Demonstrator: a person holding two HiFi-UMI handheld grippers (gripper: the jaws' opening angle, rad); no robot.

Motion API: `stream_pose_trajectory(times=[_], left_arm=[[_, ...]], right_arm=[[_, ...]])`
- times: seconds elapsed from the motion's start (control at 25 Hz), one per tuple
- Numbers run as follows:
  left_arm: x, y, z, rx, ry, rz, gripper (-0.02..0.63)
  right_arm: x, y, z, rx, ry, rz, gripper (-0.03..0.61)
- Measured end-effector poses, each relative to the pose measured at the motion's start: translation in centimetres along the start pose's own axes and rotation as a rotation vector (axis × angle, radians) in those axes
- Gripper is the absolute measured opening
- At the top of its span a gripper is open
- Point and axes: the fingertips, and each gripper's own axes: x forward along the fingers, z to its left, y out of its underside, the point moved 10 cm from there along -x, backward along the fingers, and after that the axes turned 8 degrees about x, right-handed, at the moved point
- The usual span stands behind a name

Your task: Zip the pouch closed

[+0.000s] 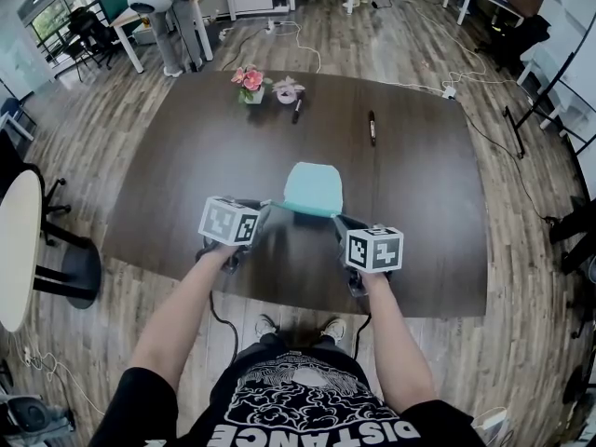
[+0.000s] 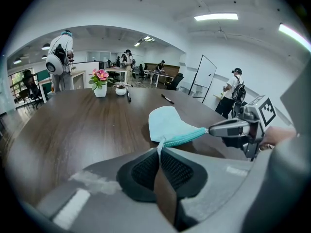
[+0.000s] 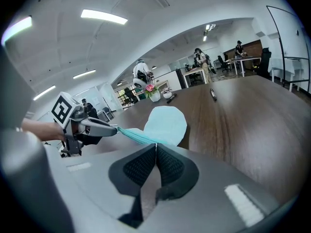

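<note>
Head view: pouch [image 1: 313,189] amid wide table [image 1: 186,156].

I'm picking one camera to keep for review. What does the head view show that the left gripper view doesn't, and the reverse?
Head view only: the person's shoes and the table's whole outline. Left gripper view only: the left gripper's pads shut on the pouch's end, and the ceiling lights. Both: the pouch, its teal zipper, the right gripper, the flower pot.

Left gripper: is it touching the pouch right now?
Touching. The left gripper view shows the left gripper shut on the white end tab of the teal pouch.
</note>
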Motion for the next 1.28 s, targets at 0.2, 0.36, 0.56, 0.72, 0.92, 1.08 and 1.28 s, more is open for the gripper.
stream_pose_trajectory(times=[0.2, 0.36, 0.56, 0.72, 0.92, 1.08, 1.28], left_arm=[[0.7, 0.9, -0.5, 0.016, 0.018, 0.019, 0.023], [1.2, 1.4, -0.6, 0.023, 0.03, 0.038, 0.025], [1.8, 2.5, -0.9, 0.025, 0.044, 0.07, 0.025], [2.4, 3.3, -1.1, 0.033, 0.056, 0.097, 0.025], [2.6, 4.0, -1.3, 0.03, 0.069, 0.103, 0.026], [2.5, 4.3, -1.3, 0.031, 0.072, 0.105, 0.028], [2.2, 4.4, -1.4, 0.037, 0.069, 0.098, 0.045]], right_arm=[[0.3, 0.7, -0.5, 0.02, 0.022, 0.019, 0.008], [0.6, 1.3, -0.9, 0.022, 0.044, 0.049, 0.008], [0.7, 2.0, -1.0, -0.003, 0.067, 0.084, 0.008], [0.9, 2.4, -0.9, -0.035, 0.08, 0.106, 0.008], [0.7, 2.9, -1.1, -0.036, 0.091, 0.111, 0.008], [0.8, 3.1, -1.0, -0.032, 0.094, 0.108, 0.009], [0.5, 3.0, -0.8, -0.021, 0.099, 0.099, 0.011]])
